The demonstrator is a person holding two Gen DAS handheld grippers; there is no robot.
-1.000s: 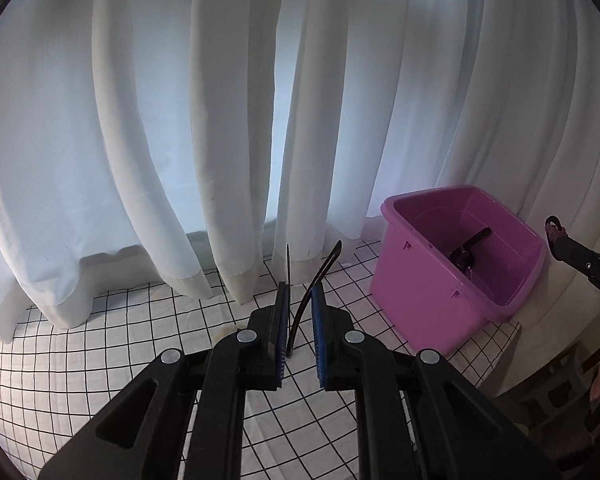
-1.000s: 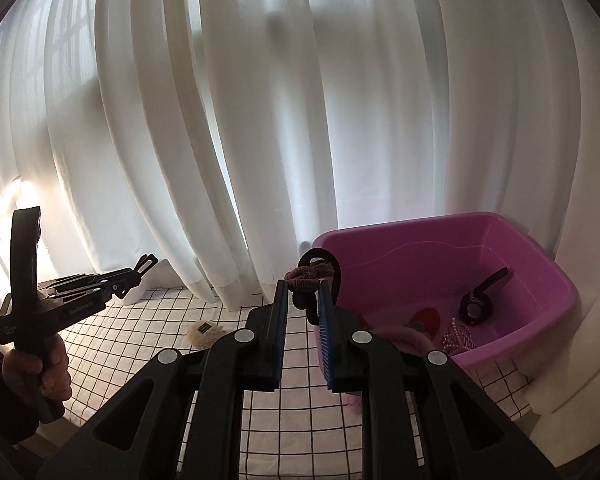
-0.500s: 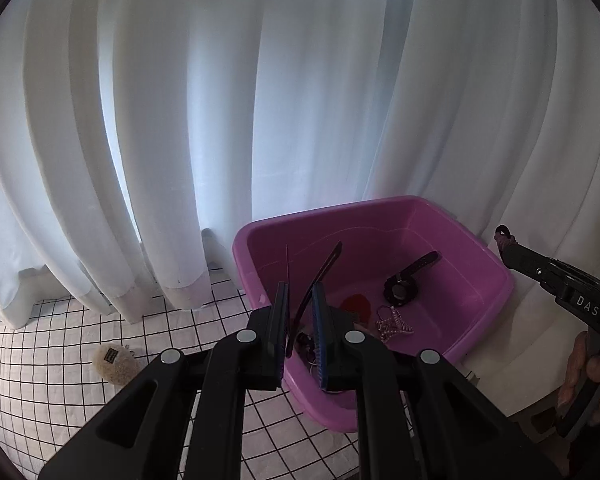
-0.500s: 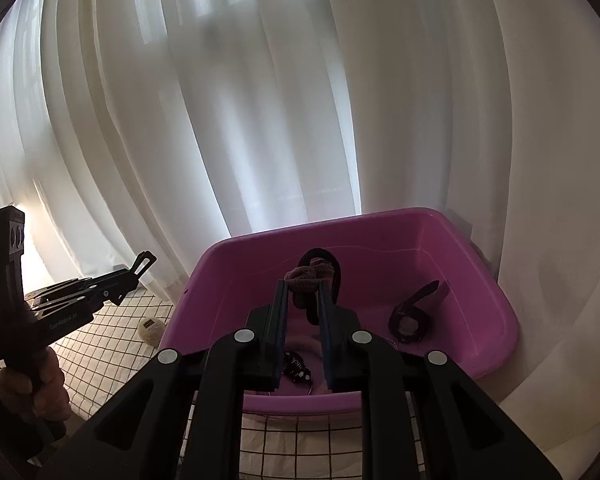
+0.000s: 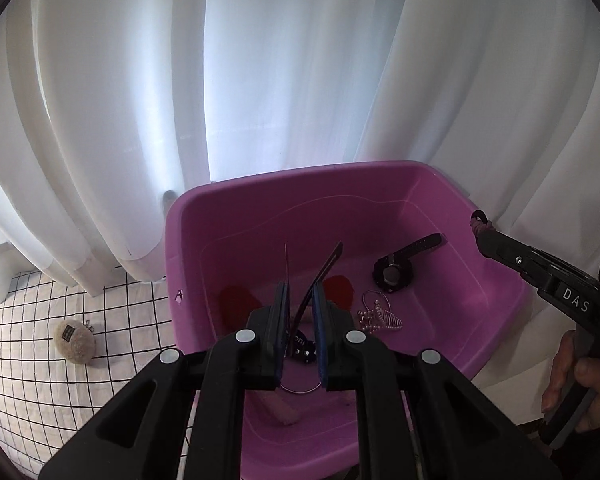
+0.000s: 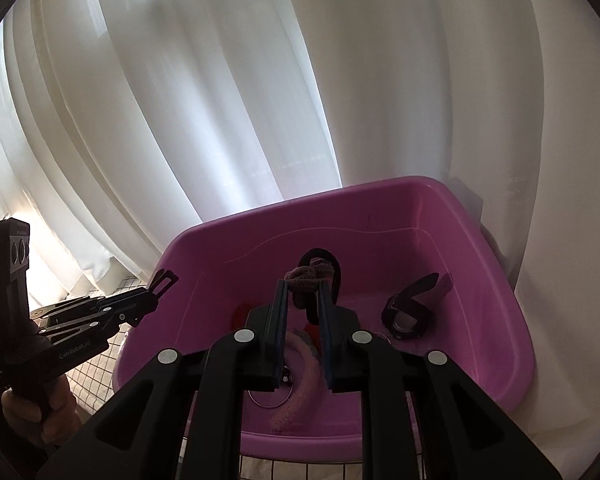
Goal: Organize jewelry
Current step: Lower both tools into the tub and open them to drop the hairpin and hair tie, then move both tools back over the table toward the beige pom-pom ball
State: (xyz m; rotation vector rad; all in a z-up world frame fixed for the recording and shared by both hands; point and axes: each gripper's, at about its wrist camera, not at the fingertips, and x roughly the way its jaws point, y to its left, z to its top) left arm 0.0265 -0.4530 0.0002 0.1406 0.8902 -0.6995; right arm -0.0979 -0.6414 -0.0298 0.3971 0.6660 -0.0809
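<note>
Jewelry lies in one purple plastic tub (image 5: 500, 308) that stands on a white cloth with a black grid (image 5: 132, 320), against white curtains (image 5: 260, 80). On the tub floor are one black wristwatch (image 5: 394, 274) with its strap stretched toward the far right corner, one silver beaded piece (image 5: 380, 316) just beside it, two red patches (image 5: 338, 286), one thin wire ring (image 5: 300, 389) near the front wall, and one pink fuzzy band (image 6: 300, 380).

Two handheld grippers hover over the tub. The left gripper (image 5: 300, 304) has its jaws nearly together, clamped on one thin dark hair clip (image 5: 320, 276) whose two prongs stick up past the fingertips. The right gripper (image 6: 303, 300) has its jaws pressed on one brownish knotted hair tie (image 6: 308, 276) joined to a black loop. In the left wrist view the right gripper enters from the right edge, over the tub's right rim, with a hand on its grip.

Outside the tub, to its left on the cloth, rests one beige fuzzy pompom charm (image 5: 75, 340) with a small dark label.
</note>
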